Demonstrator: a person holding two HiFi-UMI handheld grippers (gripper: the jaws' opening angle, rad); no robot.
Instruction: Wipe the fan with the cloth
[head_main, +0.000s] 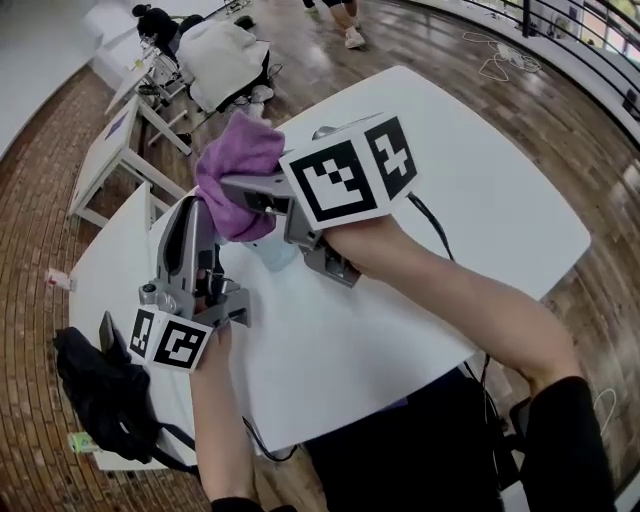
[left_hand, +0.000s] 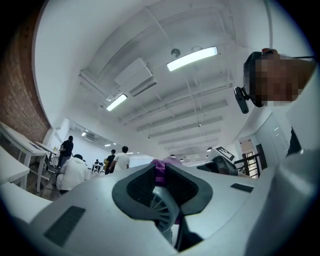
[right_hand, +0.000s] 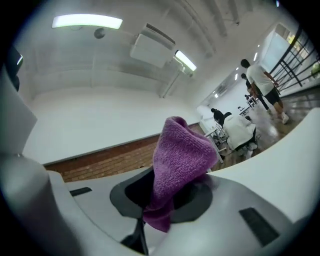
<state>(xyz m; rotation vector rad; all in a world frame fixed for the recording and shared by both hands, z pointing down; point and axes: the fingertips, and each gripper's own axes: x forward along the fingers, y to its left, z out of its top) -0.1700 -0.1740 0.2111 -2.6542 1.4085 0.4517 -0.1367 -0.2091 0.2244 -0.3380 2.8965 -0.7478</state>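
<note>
Nearest the person, left gripper (left_hand: 161, 176): its fingers are clamping the fan (left_hand: 163, 212), a small white ribbed thing, and pointing it up and away from the body.
Just above it, right gripper (right_hand: 172, 180): its fingers are pinching the purple cloth (right_hand: 182, 155), whose loose fold is standing up past the fingertips.
Cloth against fan: in the head view the cloth is hanging over the left fingers, and in the left gripper view it is showing in the gap beyond the fan. Whether it is touching the fan I cannot tell.
Step in hand: the wiping seems to be just starting or about to start, with both things being held in the air above the worktop (head_main: 480, 190).
Next move: it is probably calling for pressing the fold onto the ribs and dragging it across while the left fingers are holding firm. A thin pinch on the cloth could be slipping.
Near edge: a black bag (head_main: 100, 390) is lying by the worktop's near left corner, and a cable (head_main: 432, 222) is trailing beside the right forearm.
Open room: the worktop's middle and right are lying bare, giving space for lowering either hand.
Far side: other tables (head_main: 120, 140) and people (head_main: 215, 55) are standing well apart.
</note>
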